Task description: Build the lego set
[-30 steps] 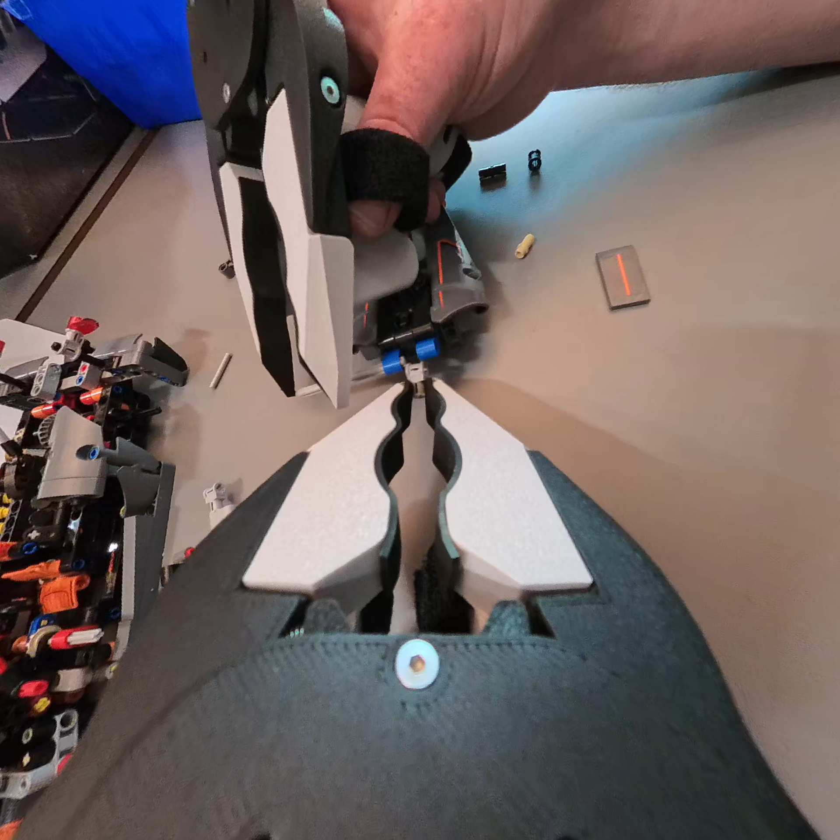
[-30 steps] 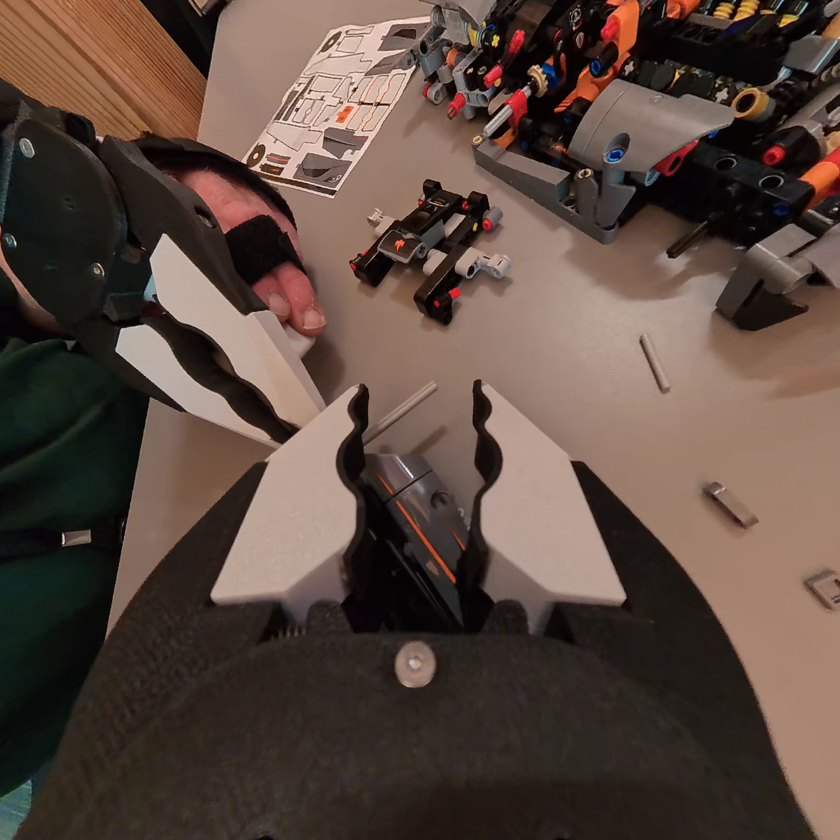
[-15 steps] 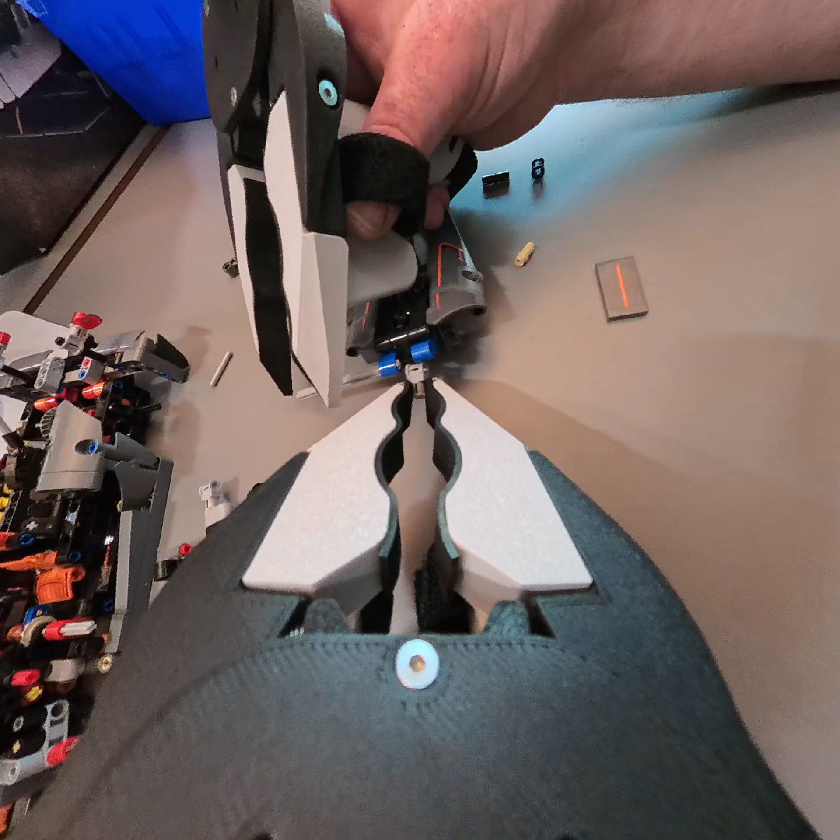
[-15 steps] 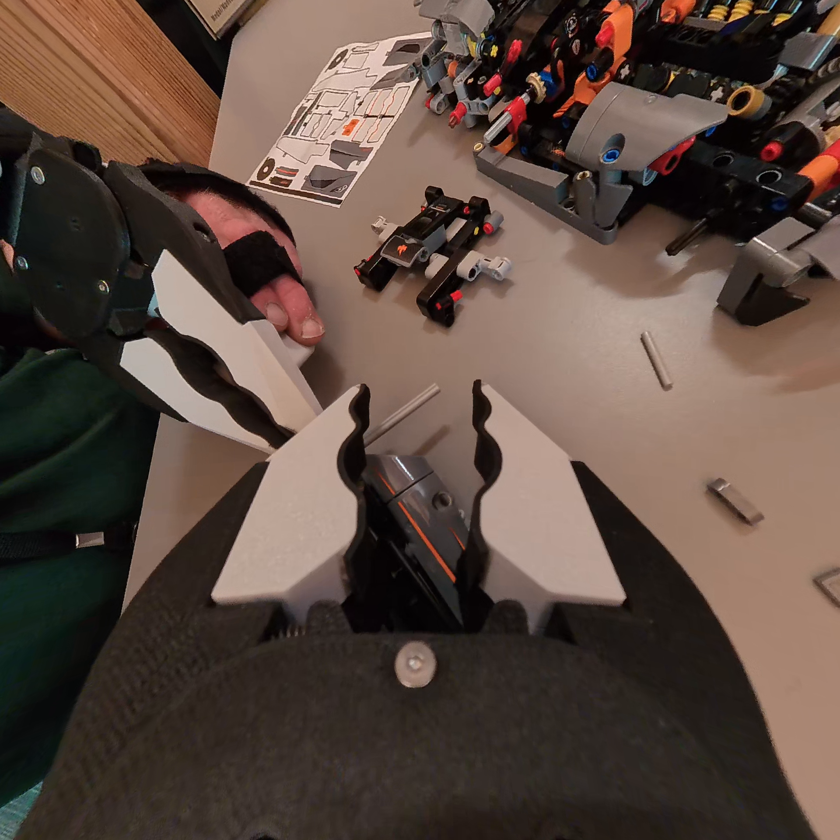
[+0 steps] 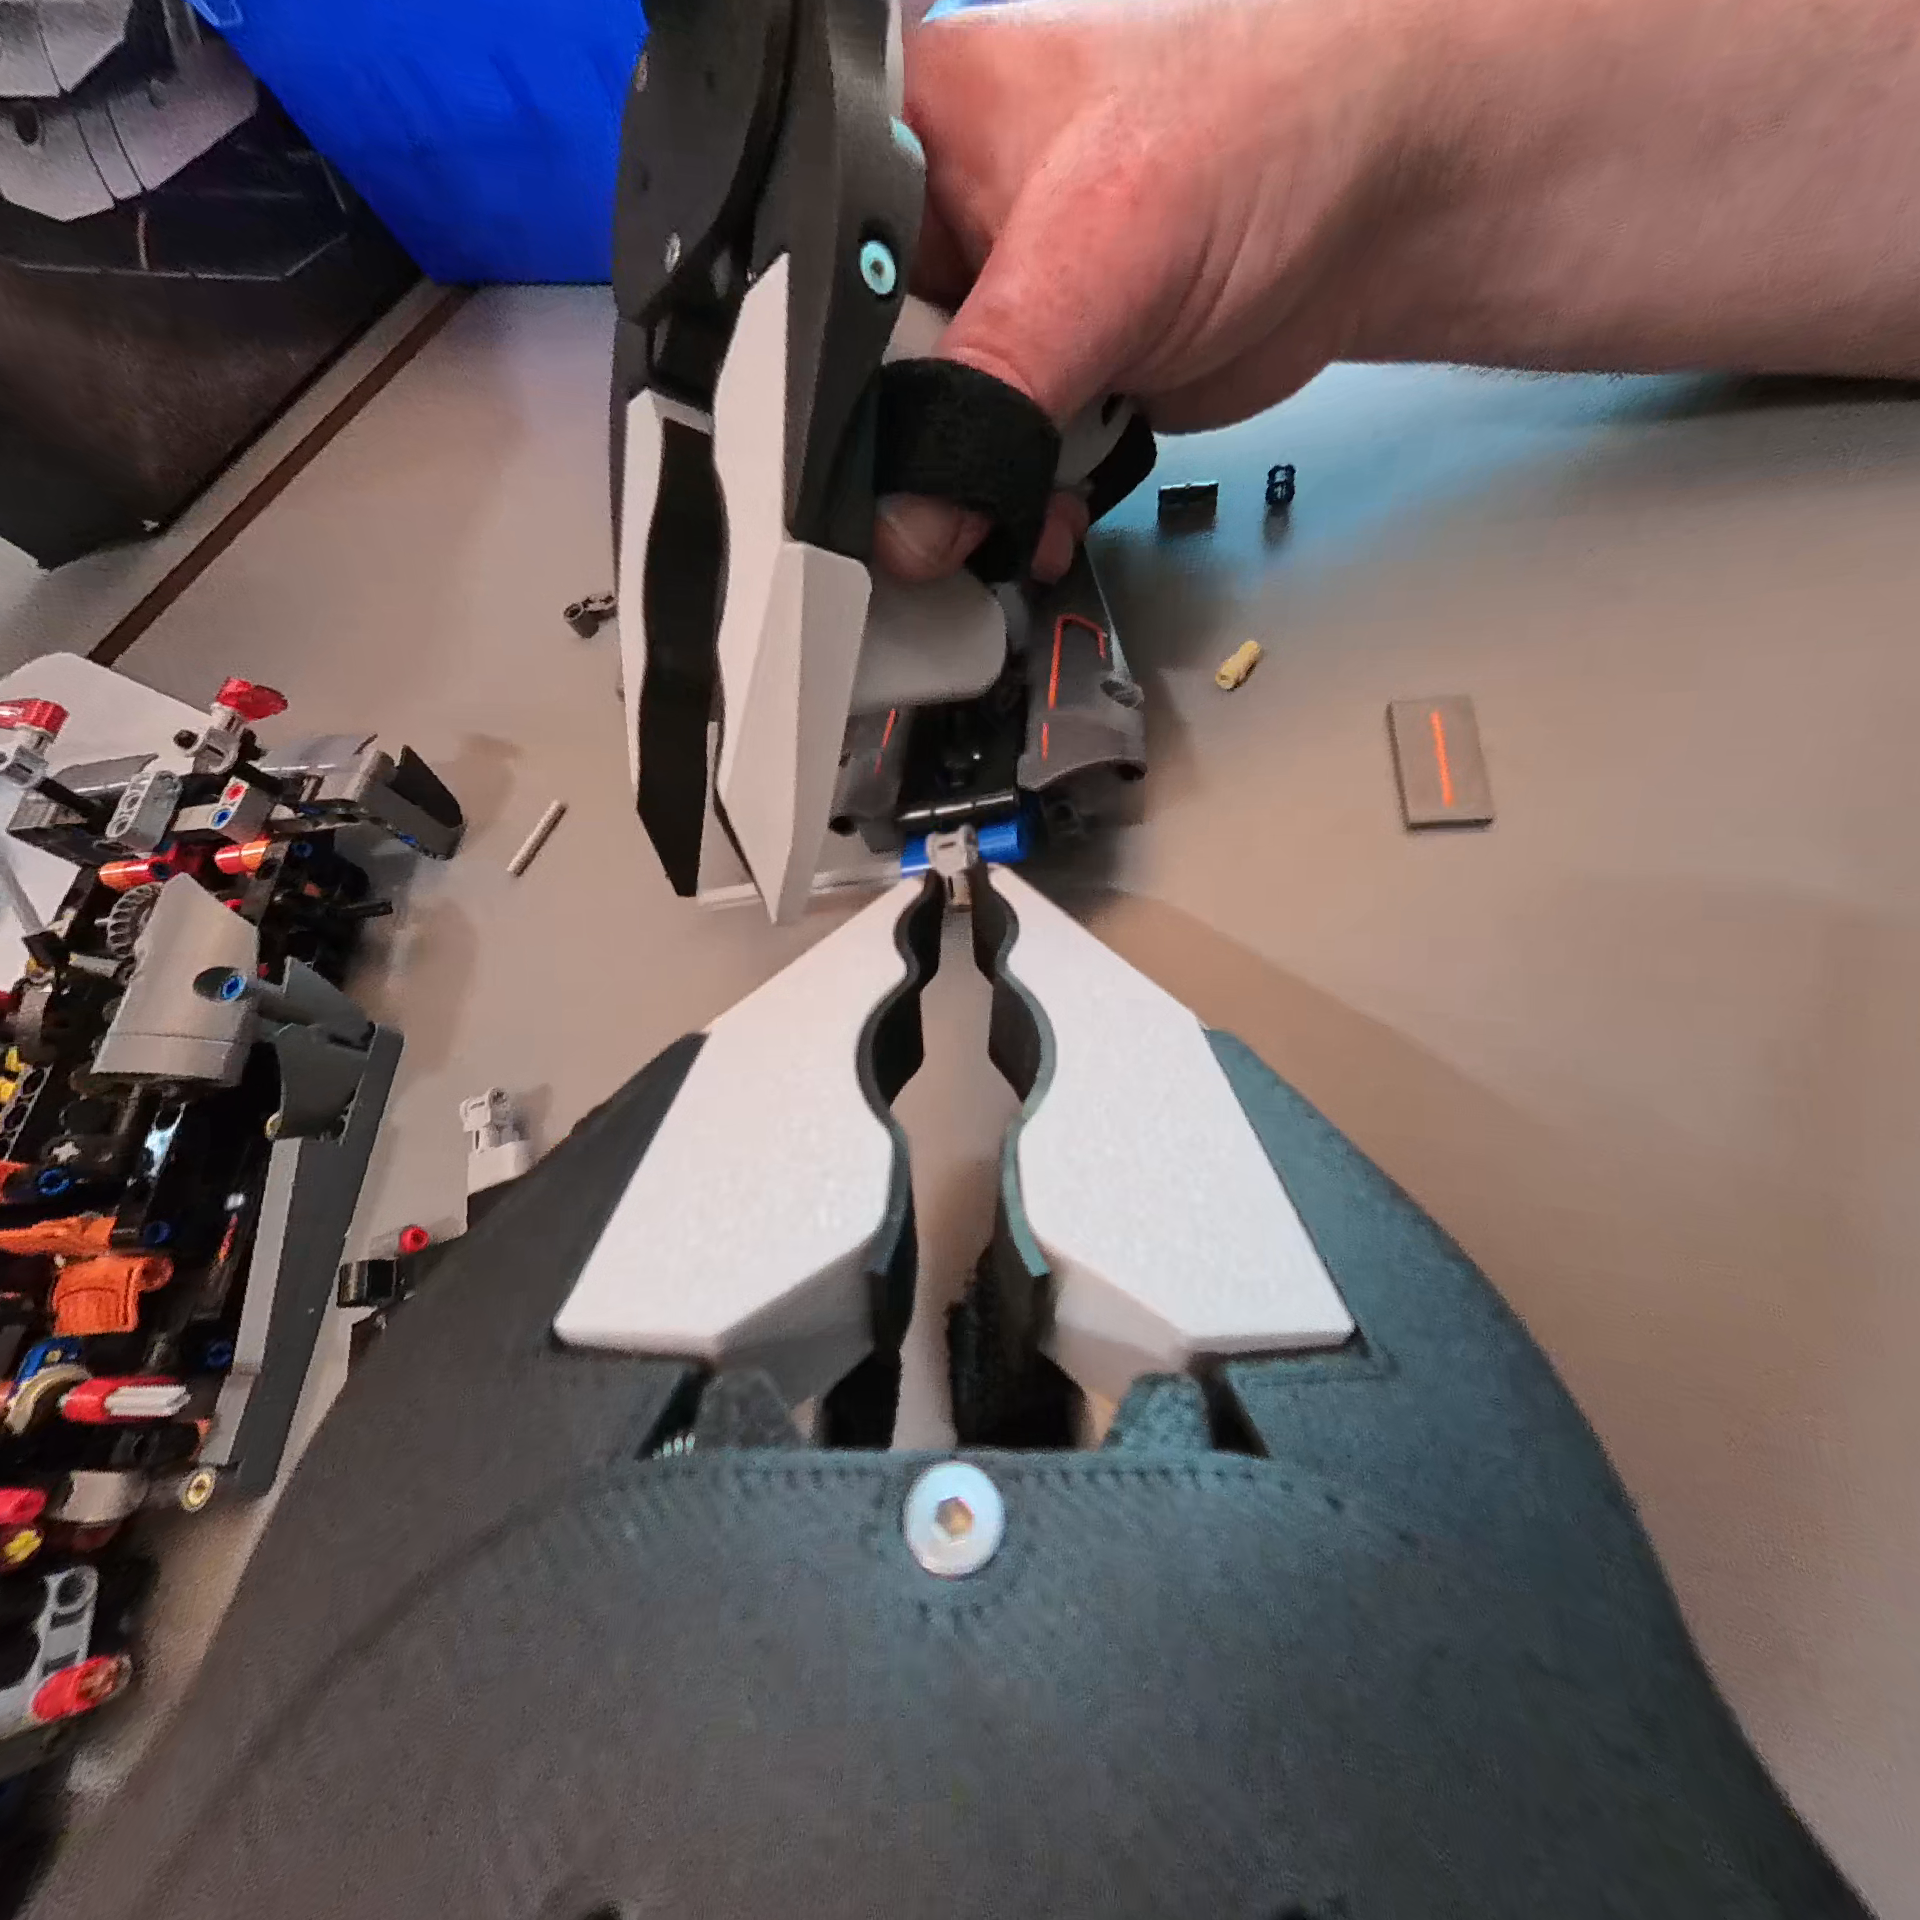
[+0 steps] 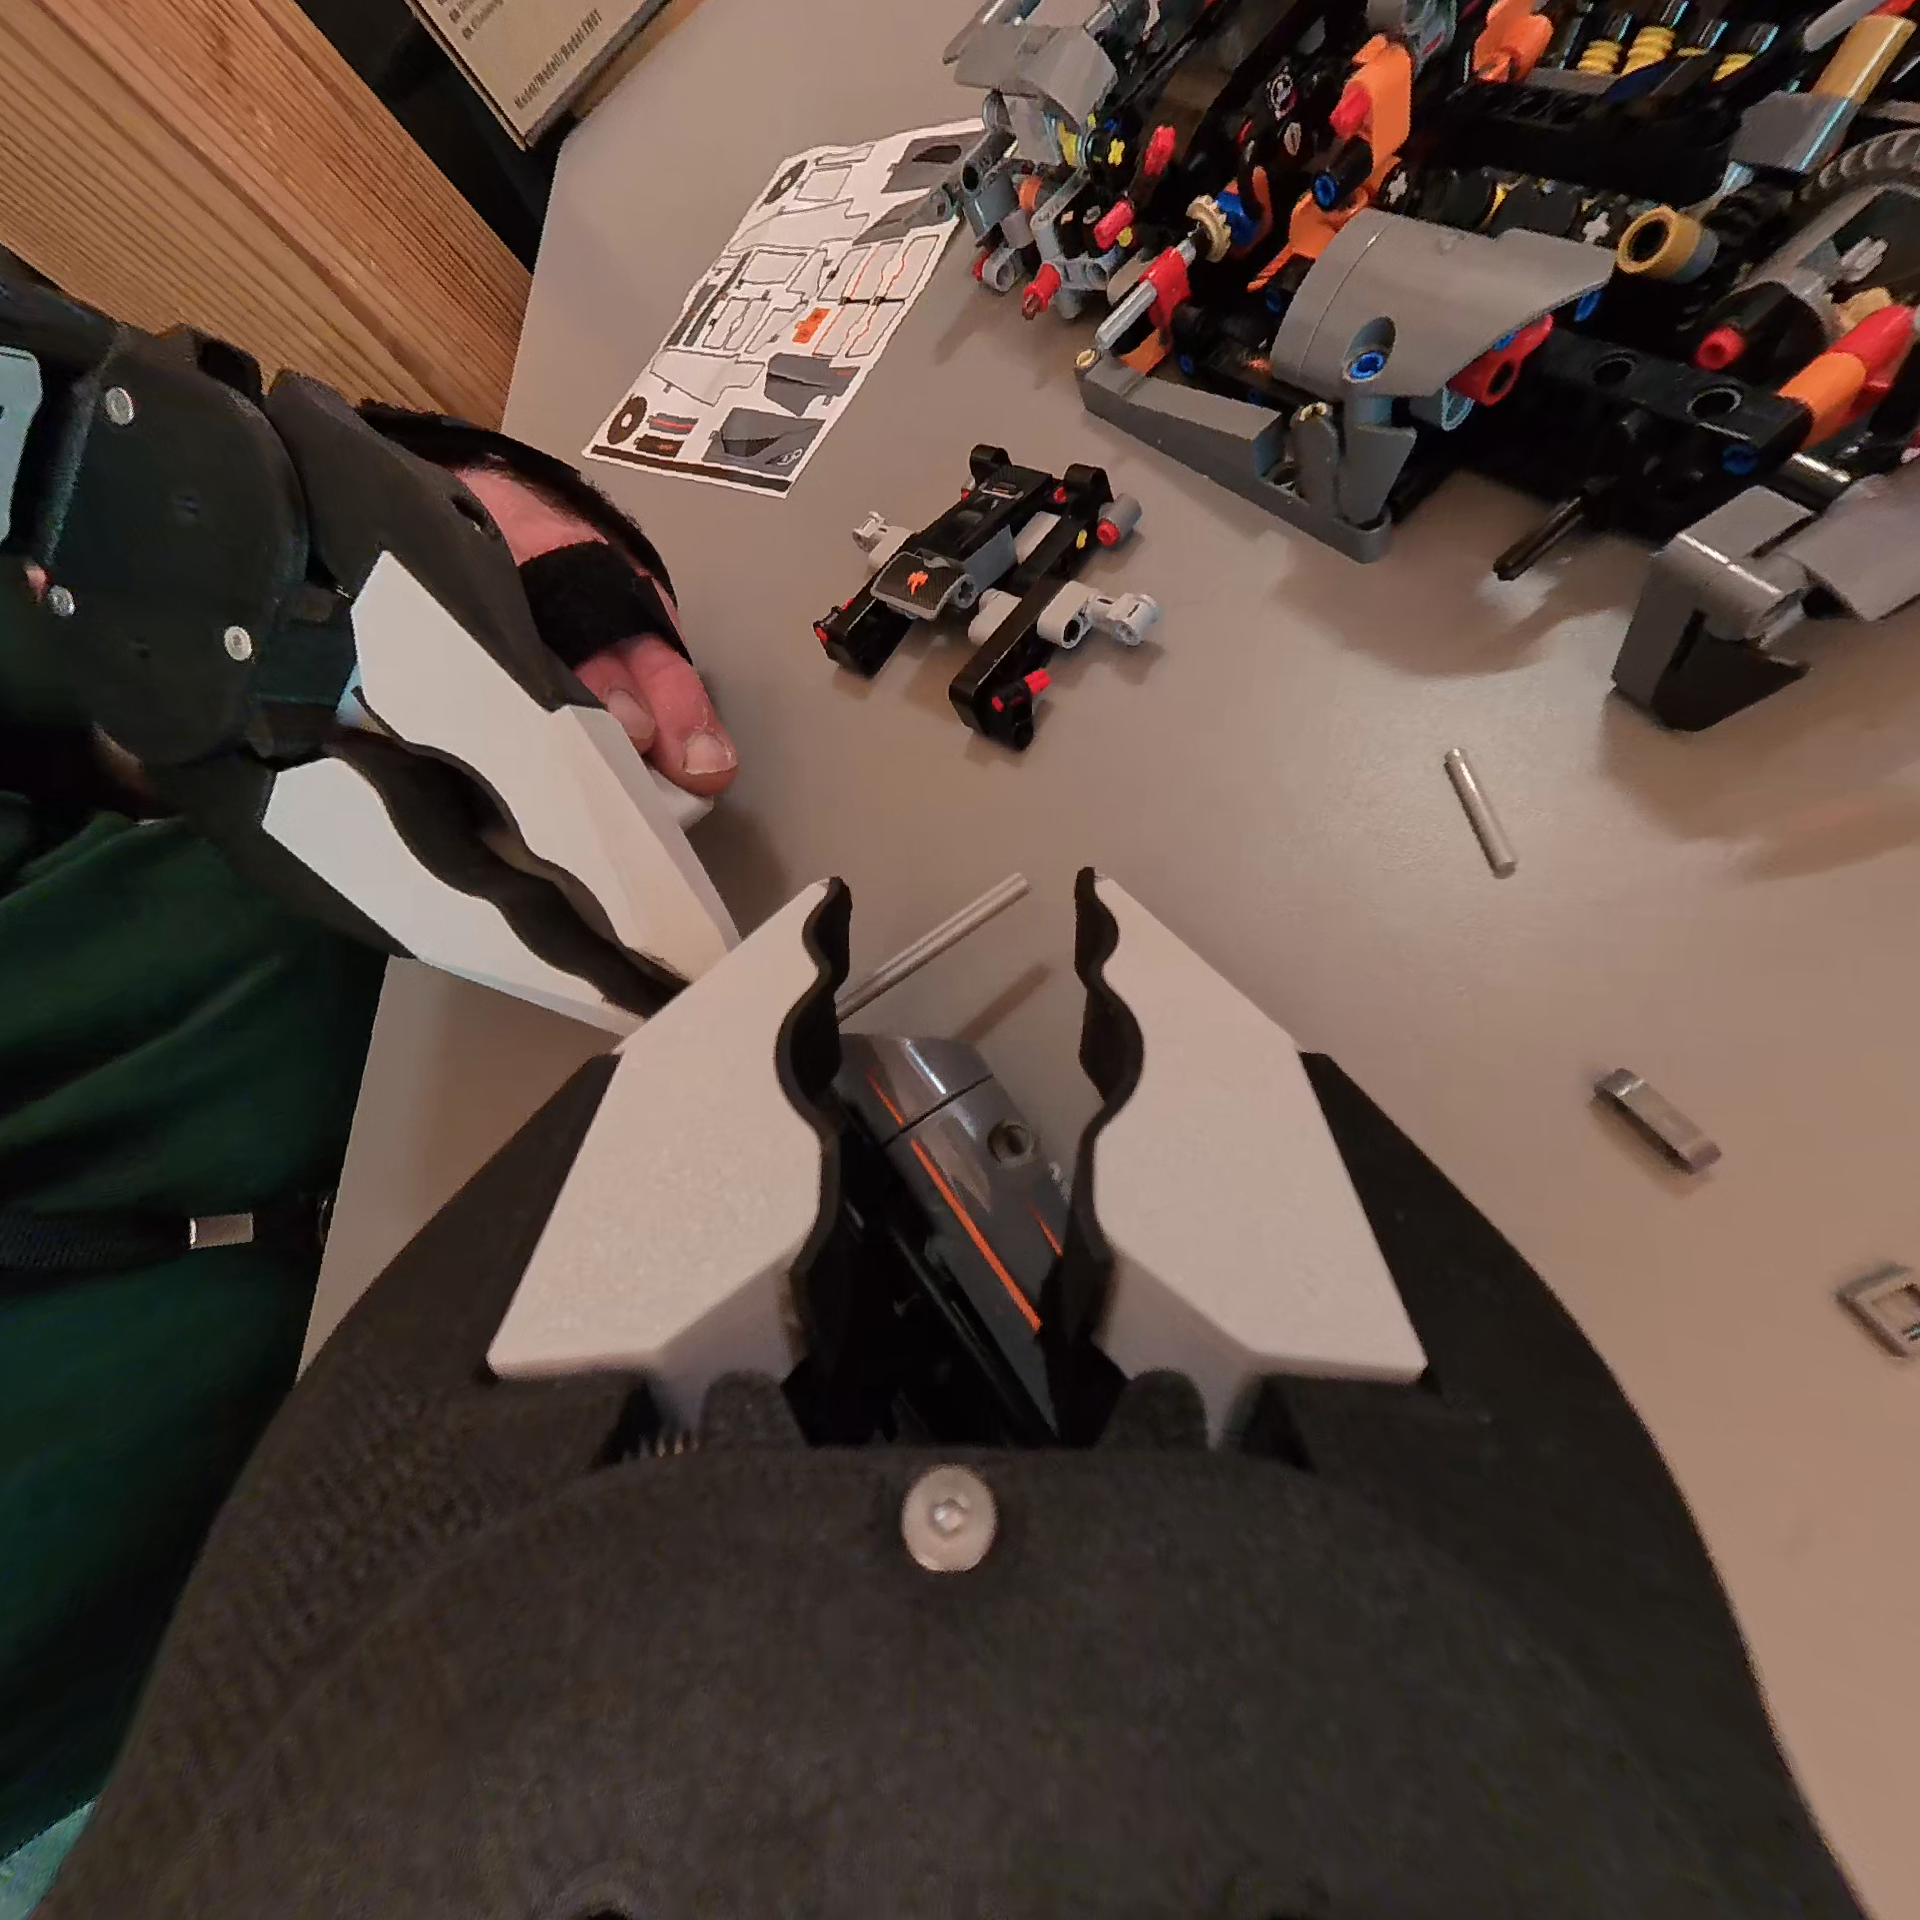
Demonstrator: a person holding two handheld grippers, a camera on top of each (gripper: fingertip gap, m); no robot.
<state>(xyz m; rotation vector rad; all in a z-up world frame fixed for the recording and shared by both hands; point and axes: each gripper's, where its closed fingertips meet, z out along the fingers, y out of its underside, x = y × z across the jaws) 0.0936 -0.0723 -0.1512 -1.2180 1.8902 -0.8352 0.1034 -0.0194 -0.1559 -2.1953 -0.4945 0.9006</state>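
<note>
My left gripper [image 5: 953, 883] is shut on a small light grey connector [image 5: 951, 854]. The connector's tip touches the blue pins [image 5: 1013, 836] at the near end of a dark grey subassembly with orange stripes [image 5: 1081, 707]. My right gripper [image 6: 956, 894] is shut on that subassembly [image 6: 956, 1174], which sits deep between its fingers. A thin grey axle [image 6: 935, 940] sticks out past the right fingertips. The right gripper [image 5: 727, 894] also shows from the side in the left wrist view. The left gripper [image 6: 675, 966] shows at the left of the right wrist view.
A large partly built car chassis [image 5: 135, 1091] [image 6: 1507, 260] stands at the side. A sticker sheet [image 6: 790, 312], a small black subassembly [image 6: 987, 592], a loose grey axle [image 6: 1481, 810] and a grey tile [image 6: 1652, 1117] lie on the table. An orange-striped tile [image 5: 1439, 764], a tan pin [image 5: 1236, 663] and a blue bin [image 5: 447, 125] are farther off.
The grey connector in my left gripper has closed in from just below the blue pins to between them. Both grippers have kept their grip.
</note>
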